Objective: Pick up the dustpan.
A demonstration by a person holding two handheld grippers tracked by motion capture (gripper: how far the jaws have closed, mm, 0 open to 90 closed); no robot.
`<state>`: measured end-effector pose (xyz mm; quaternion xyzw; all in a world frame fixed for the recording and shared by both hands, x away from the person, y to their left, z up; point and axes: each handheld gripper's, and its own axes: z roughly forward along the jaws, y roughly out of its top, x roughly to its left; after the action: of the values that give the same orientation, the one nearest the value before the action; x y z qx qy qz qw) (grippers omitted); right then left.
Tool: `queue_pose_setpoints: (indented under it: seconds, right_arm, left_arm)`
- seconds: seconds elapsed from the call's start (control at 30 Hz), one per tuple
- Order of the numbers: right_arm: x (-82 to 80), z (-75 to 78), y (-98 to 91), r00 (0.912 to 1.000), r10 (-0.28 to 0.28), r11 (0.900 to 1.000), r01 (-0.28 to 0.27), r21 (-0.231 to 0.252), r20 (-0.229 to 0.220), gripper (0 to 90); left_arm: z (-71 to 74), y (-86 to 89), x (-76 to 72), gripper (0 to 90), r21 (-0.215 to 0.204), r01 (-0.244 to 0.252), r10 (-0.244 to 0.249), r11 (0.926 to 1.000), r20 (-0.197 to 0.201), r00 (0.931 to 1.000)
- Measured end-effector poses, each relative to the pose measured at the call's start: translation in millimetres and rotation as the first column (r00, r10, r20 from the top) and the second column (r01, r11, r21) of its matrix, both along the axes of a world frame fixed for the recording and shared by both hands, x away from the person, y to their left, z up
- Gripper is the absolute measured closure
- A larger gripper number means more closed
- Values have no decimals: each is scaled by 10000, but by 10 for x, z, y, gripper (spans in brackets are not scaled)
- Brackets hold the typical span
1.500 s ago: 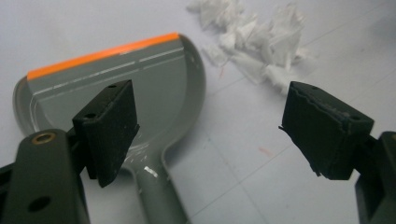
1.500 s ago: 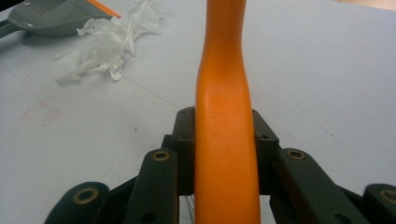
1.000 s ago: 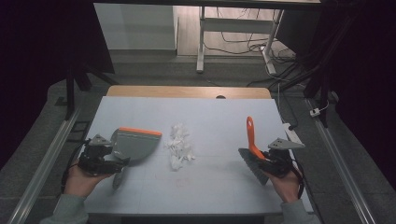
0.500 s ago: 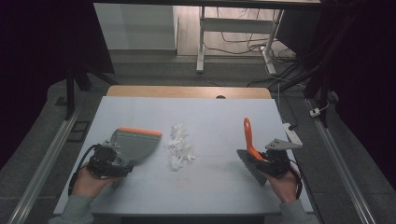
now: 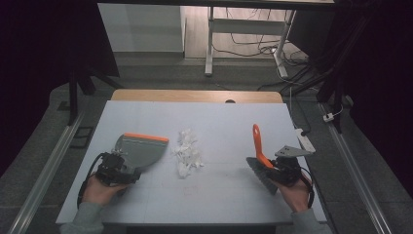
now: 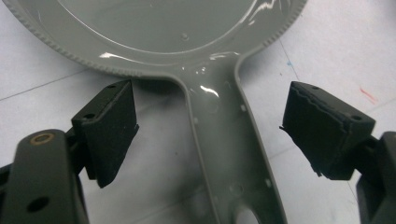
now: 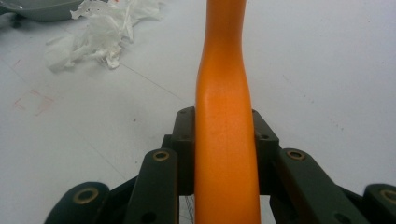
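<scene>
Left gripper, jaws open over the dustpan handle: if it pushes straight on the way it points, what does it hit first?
Likely the dustpan's ribbed back rim: the left gripper straddles the handle, jaws open and apart from it, and the pan's body lies directly ahead.

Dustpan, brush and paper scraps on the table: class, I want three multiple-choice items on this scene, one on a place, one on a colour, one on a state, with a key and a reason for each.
1. Where does the heap of white paper scraps lie?
A. between the grey dustpan and the brush
B. inside the dustpan
C. at the table's far edge

2. What colour is the brush handle?
A. blue
B. orange
C. black

3. How does the left gripper stand to the dustpan's handle?
A. clamped tight on it
B. open, its fingers either side of the handle with gaps
C. far off from it

Key: 1 A, the high view shows the scraps midway between the two tools. 2 B, the right gripper is shut on an orange handle. 3 B, the left gripper view shows bare table between each finger and the handle.
</scene>
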<state>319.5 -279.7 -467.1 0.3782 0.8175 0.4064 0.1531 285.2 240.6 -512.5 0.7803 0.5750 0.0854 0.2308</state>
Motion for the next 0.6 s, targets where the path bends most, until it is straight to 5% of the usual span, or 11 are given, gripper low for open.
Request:
queue_pose_setpoints:
  seconds: [0.6]
  right_arm:
    - [-7, 3, 16, 10000, 14, 10000, -14, -71, 49, 699]
  left_arm:
    - [-93, 69, 93, 404, -596, -512, 508, 9969, -77, 9987]
